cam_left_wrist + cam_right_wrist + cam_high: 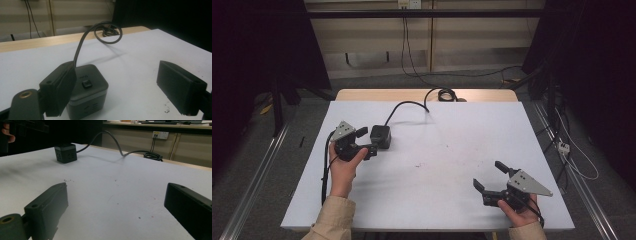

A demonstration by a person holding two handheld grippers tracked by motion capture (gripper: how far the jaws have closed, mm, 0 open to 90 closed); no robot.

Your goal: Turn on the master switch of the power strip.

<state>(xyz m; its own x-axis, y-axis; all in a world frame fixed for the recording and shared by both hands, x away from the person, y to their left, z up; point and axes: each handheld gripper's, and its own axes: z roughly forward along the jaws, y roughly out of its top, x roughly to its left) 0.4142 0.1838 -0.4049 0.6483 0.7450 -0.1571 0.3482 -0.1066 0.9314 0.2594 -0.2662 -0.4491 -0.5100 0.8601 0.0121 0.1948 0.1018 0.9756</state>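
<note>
A wide white-covered table [437, 165] is seen, carrying a small dark grey cube-shaped power adapter [380, 136] with a black cable [404, 105] at its far left. The left claw [368, 142] is held wide open beside the cube, one jaw near its side, nothing gripped. The right claw [489, 176] is spread wide, empty, well apart. The cube could be knocked or dragged by its stiff cable if closed on off-centre. No writing can be read.

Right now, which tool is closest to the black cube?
The left tool, in the person's left hand. It sits right beside the cube; the right tool is far across the table.
</note>
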